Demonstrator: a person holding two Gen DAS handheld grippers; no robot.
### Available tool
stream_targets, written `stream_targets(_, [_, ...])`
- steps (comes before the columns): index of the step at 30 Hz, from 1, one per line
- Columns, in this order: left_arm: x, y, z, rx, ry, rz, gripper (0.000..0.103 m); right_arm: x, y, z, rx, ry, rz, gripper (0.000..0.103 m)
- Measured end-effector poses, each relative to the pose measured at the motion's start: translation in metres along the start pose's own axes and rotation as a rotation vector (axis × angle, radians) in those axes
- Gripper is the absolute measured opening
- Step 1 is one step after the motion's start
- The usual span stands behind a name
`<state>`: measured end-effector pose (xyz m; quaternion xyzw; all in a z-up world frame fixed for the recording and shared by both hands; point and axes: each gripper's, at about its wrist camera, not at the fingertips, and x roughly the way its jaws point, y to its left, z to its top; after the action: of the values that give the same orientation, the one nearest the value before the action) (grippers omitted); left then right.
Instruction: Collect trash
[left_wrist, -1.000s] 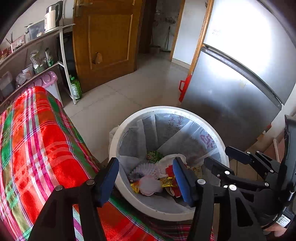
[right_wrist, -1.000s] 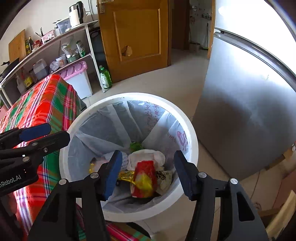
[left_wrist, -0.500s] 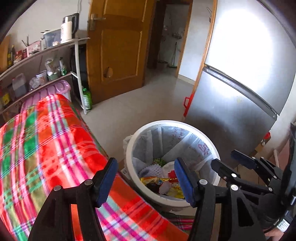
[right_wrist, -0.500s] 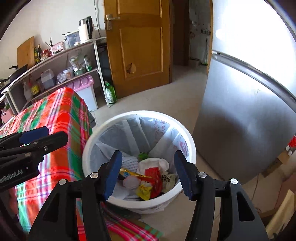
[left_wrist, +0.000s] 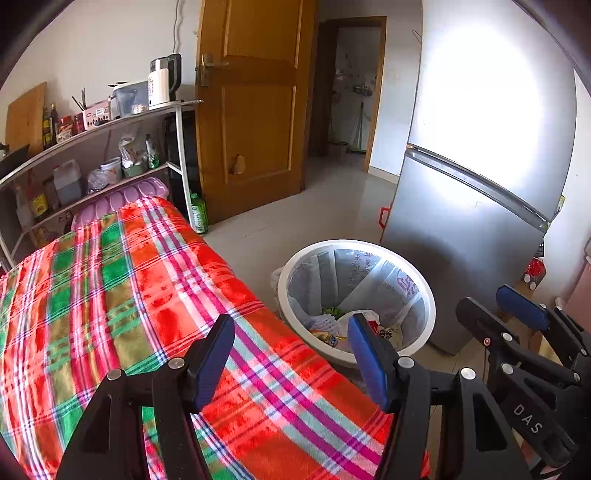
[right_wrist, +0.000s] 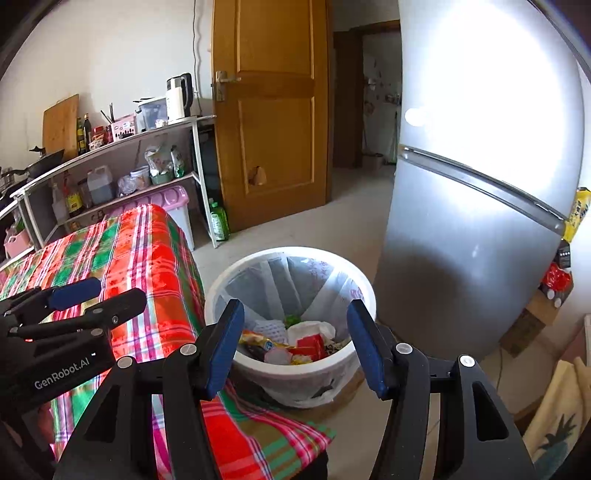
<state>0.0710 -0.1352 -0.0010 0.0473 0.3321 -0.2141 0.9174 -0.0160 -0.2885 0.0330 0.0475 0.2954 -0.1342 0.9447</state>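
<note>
A white round bin (left_wrist: 424, 295) (right_wrist: 221, 280) lined with a clear bag stands on the floor beside the table. Trash (right_wrist: 295, 343) lies in it: wrappers, white paper, something green; it also shows in the left wrist view (left_wrist: 332, 325). My left gripper (left_wrist: 291, 362) is open and empty above the table's corner, left of the bin. My right gripper (right_wrist: 295, 347) is open and empty, above and in front of the bin. Each gripper shows in the other's view, the right one (left_wrist: 517, 317) and the left one (right_wrist: 96, 295).
A red and green plaid cloth (left_wrist: 110, 295) (right_wrist: 147, 258) covers the table. A silver fridge (left_wrist: 480, 184) (right_wrist: 480, 184) stands right behind the bin. A metal shelf (left_wrist: 110, 147) with bottles and a kettle lines the far wall, next to a wooden door (left_wrist: 255, 110). Tiled floor lies between.
Both grippers have pulled up and back from the bin, staying open. The bin looks smaller and more of the table and room shows.
</note>
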Motion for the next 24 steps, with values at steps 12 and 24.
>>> stream_targets(12, [-0.013,-0.004,-0.015,-0.001,-0.009,0.053,0.064,-0.013,0.002,-0.008,0.016,-0.025,-0.020,0.059])
stream_targets(24, [-0.017,-0.005,-0.017,-0.012,-0.017,0.049,0.064,-0.010,0.003,-0.012,0.016,-0.013,-0.014,0.059])
